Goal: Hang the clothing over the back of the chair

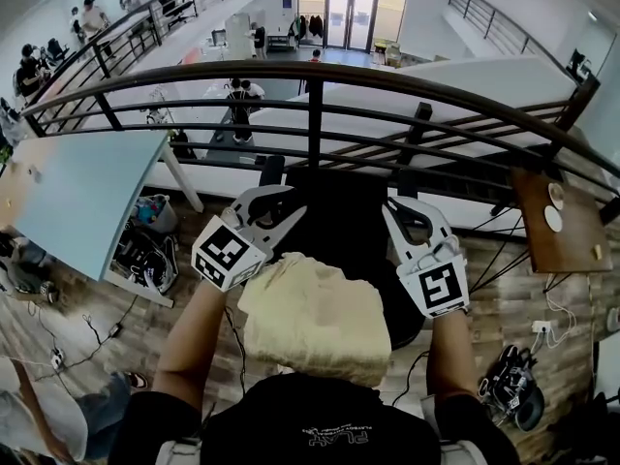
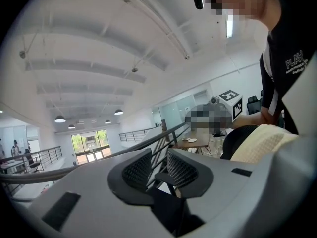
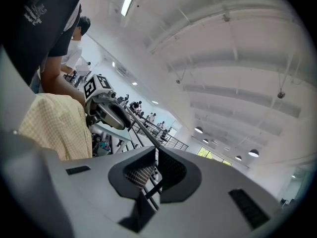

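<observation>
A pale yellow checked garment (image 1: 315,318) lies draped over the back of a black chair (image 1: 339,211), right in front of the person. It also shows in the left gripper view, garment (image 2: 265,143), and in the right gripper view, garment (image 3: 54,125). My left gripper (image 1: 276,206) hovers just beyond the cloth's left top corner. Its jaws stand apart with nothing between them (image 2: 158,170). My right gripper (image 1: 405,216) hangs beside the cloth's right edge, clear of it. A narrow gap separates its pads and it holds nothing (image 3: 156,170).
A curved dark metal railing (image 1: 315,76) runs close behind the chair, with a lower floor and people beyond it. A pale blue table (image 1: 77,192) stands at the left and a brown table (image 1: 557,221) at the right. Bags (image 1: 145,255) and cables lie on the wooden floor.
</observation>
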`<state>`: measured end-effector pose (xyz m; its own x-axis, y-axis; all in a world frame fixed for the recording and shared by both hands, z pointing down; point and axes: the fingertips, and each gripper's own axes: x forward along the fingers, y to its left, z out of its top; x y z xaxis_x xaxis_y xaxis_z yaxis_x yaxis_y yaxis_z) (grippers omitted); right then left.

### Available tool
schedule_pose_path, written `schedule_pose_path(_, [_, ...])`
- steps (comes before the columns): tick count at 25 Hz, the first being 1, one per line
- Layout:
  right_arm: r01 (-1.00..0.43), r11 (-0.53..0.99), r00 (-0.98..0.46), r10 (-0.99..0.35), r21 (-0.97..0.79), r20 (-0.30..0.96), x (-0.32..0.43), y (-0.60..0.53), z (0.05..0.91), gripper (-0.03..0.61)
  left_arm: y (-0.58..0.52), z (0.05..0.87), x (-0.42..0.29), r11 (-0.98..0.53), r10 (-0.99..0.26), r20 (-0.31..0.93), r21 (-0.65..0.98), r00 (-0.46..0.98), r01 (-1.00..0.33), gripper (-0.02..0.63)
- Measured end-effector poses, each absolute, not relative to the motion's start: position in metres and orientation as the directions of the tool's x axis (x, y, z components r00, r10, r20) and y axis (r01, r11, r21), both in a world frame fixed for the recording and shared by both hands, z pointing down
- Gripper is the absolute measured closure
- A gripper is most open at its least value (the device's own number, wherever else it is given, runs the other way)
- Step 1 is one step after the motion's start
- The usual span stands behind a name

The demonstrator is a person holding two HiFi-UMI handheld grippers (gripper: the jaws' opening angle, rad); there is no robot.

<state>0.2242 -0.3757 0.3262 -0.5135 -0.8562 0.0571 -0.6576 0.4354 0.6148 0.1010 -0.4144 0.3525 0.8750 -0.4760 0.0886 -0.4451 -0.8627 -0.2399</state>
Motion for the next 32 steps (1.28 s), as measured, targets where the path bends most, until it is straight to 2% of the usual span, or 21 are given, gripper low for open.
schedule_pose_path(3, [-0.673, 0.398, -0.507, -0.862, 0.624, 0.003, 0.226, -0.371, 0.313, 0.552, -0.414, 0.34, 0.097, -0.834, -0.512, 0.041, -0.264, 0.858, -0.485, 0.567])
schedule_pose_path(6, [-0.684, 0.37, -0.502, -0.864, 0.629, -0.038, 0.226, -0.365, 0.302, 0.552, -0.411, 0.326, 0.092, -0.816, -0.532, -0.005, -0.265, 0.847, -0.514, 0.599])
schedule_pose_path(13, [-0.714, 0.329, -0.473, -0.878, 0.618, -0.079, 0.223, -0.355, 0.299, 0.56, -0.4, 0.315, 0.087, -0.812, -0.532, -0.052, -0.251, 0.845, -0.527, 0.601])
schedule_pose_path(32, [-0.703, 0.298, -0.48, -0.869, 0.645, -0.122, 0.209, -0.341, 0.277, 0.56, -0.389, 0.311, 0.083, -0.792, -0.557, -0.036, -0.276, 0.829, -0.544, 0.601])
